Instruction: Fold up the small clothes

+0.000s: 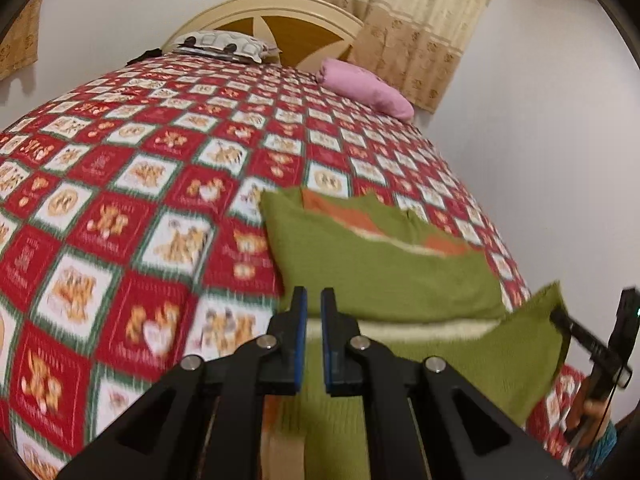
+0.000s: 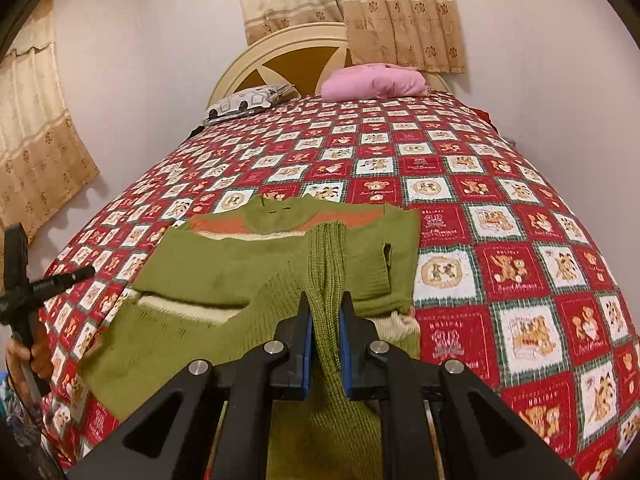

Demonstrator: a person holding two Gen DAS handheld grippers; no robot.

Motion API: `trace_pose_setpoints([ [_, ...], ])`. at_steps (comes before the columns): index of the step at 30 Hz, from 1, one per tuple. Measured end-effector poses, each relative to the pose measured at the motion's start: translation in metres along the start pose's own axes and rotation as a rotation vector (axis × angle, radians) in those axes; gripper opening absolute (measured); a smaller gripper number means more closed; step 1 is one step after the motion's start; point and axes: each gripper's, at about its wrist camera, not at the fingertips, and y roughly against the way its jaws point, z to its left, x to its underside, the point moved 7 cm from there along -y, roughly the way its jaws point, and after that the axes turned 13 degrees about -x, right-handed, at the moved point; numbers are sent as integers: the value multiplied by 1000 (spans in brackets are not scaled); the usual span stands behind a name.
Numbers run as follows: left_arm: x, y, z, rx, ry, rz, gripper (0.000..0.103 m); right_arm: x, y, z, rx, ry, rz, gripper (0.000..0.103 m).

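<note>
Right gripper [image 2: 325, 334]: pinching a ribbed green fold of the sweater between its blue-padded fingers; the knit runs up out of the grip toward the middle of the garment.
Left gripper [image 1: 314, 330]: fingers drawn close with a narrow gap between the blue pads; green knit lies below and behind them, and whether any cloth is caught in the gap cannot be told, since this view is blurred.
Sweater [image 2: 248, 264]: olive-green knit with an orange and a cream stripe across the chest, lying on the near part of the bed, neck pointing toward the headboard; its lower part is lifted toward the grippers, and one edge is turned over so that a cream band shows.
Bedspread [image 2: 500, 240]: red and white checks with bear prints and green borders, covering the whole bed.
Pink pillow [image 2: 374, 82]: at the head of the bed, on the right side in the right wrist view, well apart from the sweater.
Patterned pillow [image 2: 244, 104]: grey-white with dark marks, at the head of the bed beside the pink one.
Headboard [image 2: 280, 60]: cream frame with brown panels, against the wall.
Curtains [image 2: 360, 4]: beige with flower motifs, hanging behind the headboard.
</note>
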Motion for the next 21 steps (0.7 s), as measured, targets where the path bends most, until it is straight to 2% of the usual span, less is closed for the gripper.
trace_pose_setpoints([
  [2,-8,-4,-2,-8,-19,11,7,-3,-9,-3,8,-4,22,11],
  [4,-9,-5,-5,19,-57,36,7,-2,-12,-3,9,0,33,11],
  [6,2,-3,-6,38,-105,72,16,3,-12,-3,21,18,38,11],
  [7,8,-1,-6,38,-128,78,29,6,-12,-3,23,21,39,11],
  [8,14,0,-5,29,-148,77,47,9,-11,-2,23,20,41,11],
  [10,33,2,-2,-8,-194,66,63,17,-9,-2,22,17,48,11],
  [15,65,-2,-9,9,-228,73,63,30,-6,-1,38,24,58,11],
  [18,76,-5,-18,11,-255,77,63,33,-1,0,34,16,53,11],
  [21,81,-9,-21,41,-239,106,63,34,2,-1,37,17,51,11],
])
